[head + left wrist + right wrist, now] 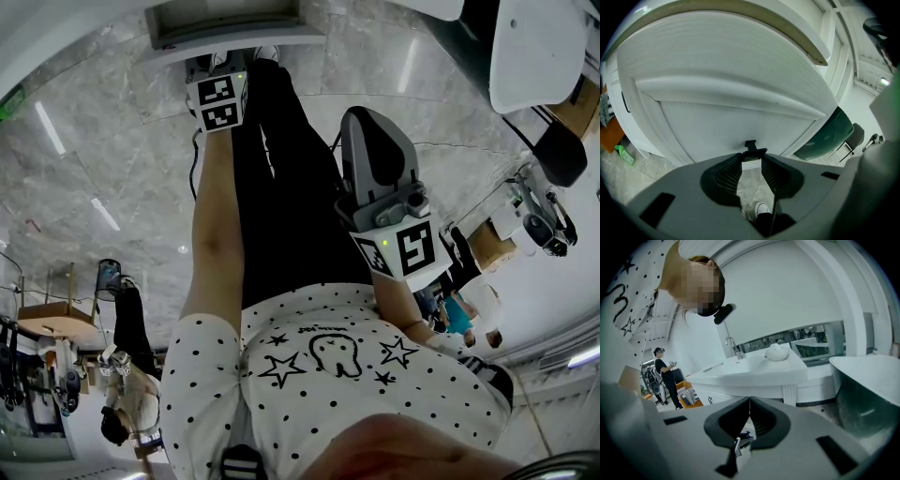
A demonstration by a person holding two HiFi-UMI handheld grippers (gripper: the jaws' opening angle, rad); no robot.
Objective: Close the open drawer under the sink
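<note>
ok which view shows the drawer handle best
The left gripper view: the black drawer handle sits right at the left gripper's jaw tips, against the white drawer front. In the head view the left gripper covers it. The right gripper view shows a sink but not the handle.

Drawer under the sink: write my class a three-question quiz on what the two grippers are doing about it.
1. True or false: the right gripper has its jaws together, holding nothing.
2. Which gripper is at the drawer? A. left B. right C. both
3. Fill in: the left gripper is closed on the drawer's black ____.
Key: 1 true; 2 A; 3 handle.
</note>
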